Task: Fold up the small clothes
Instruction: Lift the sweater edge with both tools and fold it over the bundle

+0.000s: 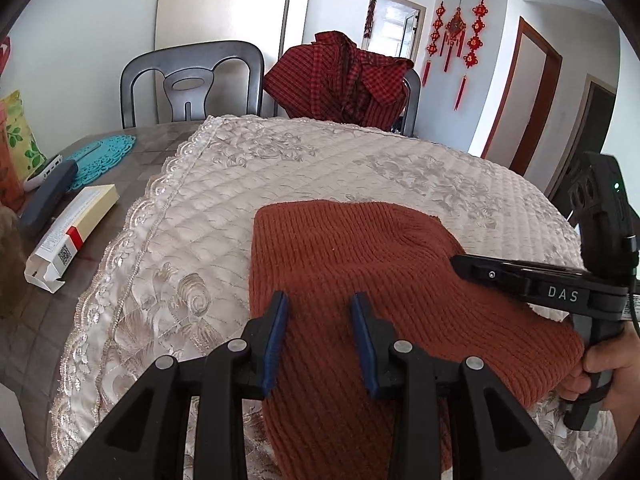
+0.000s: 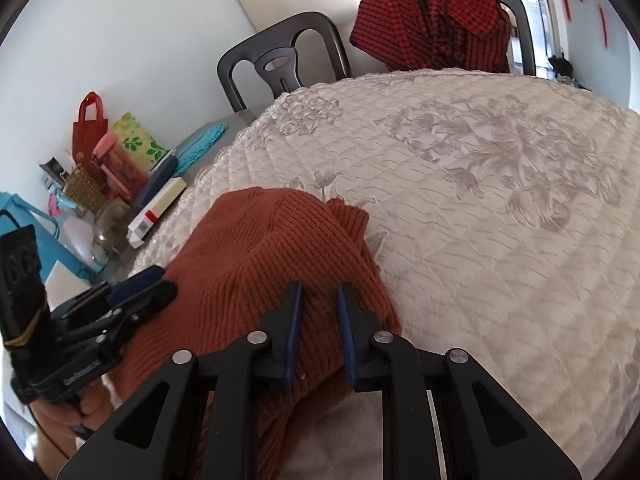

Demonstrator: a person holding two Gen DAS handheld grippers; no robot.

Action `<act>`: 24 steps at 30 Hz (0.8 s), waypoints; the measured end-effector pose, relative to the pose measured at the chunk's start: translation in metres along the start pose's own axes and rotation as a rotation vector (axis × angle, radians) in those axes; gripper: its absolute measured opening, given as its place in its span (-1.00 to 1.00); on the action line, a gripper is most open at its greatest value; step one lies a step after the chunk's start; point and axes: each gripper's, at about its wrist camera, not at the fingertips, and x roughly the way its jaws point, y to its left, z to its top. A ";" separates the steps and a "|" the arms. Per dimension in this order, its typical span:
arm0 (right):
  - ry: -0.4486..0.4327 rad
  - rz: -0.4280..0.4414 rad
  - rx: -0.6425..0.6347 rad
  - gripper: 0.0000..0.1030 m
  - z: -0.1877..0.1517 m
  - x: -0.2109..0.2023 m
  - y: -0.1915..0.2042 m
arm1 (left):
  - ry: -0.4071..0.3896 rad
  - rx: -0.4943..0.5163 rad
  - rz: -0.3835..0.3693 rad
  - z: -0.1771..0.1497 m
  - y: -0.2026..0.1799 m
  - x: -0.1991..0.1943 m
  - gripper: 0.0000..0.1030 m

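Blue-padded left gripper (image 1: 320, 300) hangs part open over a ribbed rust knit (image 1: 360, 264), gripping nothing. Right gripper (image 2: 319, 292), jaws narrowly apart, sits above the knit's raised fold. Knit lies on a quilted, embroidered cream cloth (image 1: 200, 208); beyond, a checked garment (image 1: 348, 80) drapes a chair.

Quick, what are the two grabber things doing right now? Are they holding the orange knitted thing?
Left gripper: open above the rust-orange knit garment, holding nothing.
Right gripper: jaws narrowly apart over the garment's edge; no visible grip.
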 end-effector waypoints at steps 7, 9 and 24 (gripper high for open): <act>-0.011 0.010 -0.012 -0.60 -0.007 -0.032 0.002 | -0.008 -0.009 -0.002 -0.004 -0.002 -0.022 -0.29; -0.041 0.004 -0.064 -0.60 -0.016 -0.051 0.016 | -0.026 -0.013 -0.010 -0.011 -0.004 -0.038 -0.29; 0.018 -0.052 -0.221 -0.56 -0.066 -0.044 0.040 | 0.014 0.039 0.004 -0.046 -0.021 -0.045 -0.29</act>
